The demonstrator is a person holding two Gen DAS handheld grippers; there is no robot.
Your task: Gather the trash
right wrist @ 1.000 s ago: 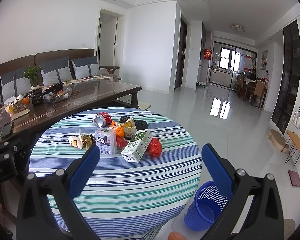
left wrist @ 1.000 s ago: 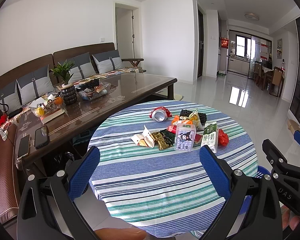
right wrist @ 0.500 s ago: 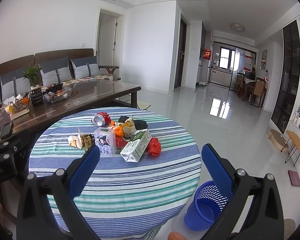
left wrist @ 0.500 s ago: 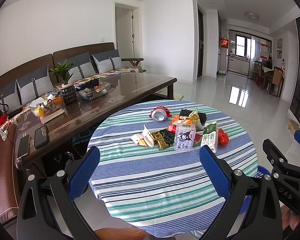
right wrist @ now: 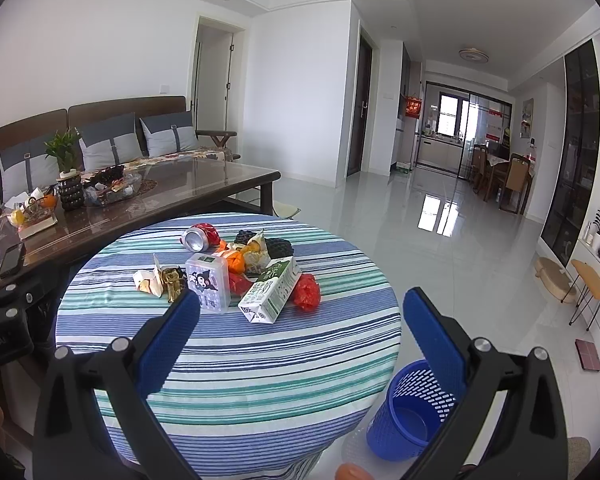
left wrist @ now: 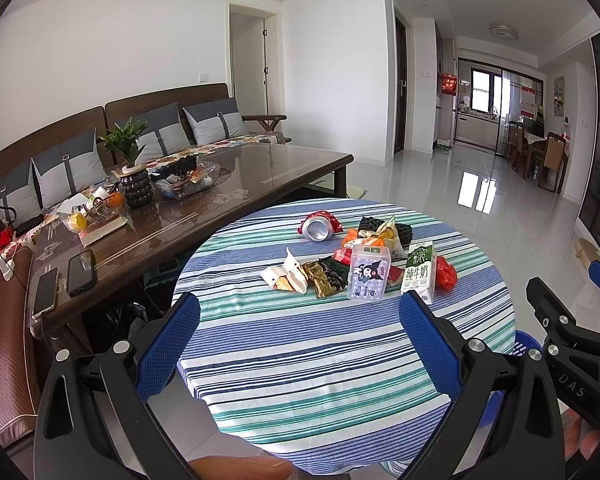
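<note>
A heap of trash lies on a round striped table [left wrist: 320,352] [right wrist: 268,364]: a crushed red can [left wrist: 319,227] [right wrist: 199,237], a green milk carton [left wrist: 419,271] [right wrist: 271,293], a clear cartoon box [left wrist: 369,273] [right wrist: 207,280], a red bag [left wrist: 446,273] [right wrist: 307,291], a white wrapper [left wrist: 286,278] [right wrist: 149,280], gold wrappers [left wrist: 321,280] and orange packets [right wrist: 236,261]. My left gripper [left wrist: 299,311] and right gripper [right wrist: 301,309] both hang open before the table's near edge, holding nothing. A blue mesh bin [right wrist: 414,408] stands on the floor at the table's right.
A dark glass-topped coffee table [left wrist: 228,184] with a plant [left wrist: 129,148], fruit bowls and two phones [left wrist: 81,266] stands left of the round table, a sofa behind it. Glossy tiled floor [right wrist: 452,248] stretches right toward a dining area. Small stools [right wrist: 556,276] line the right wall.
Both grippers have barely moved; the right one has crept slightly toward the table. Nothing on the table has shifted.
</note>
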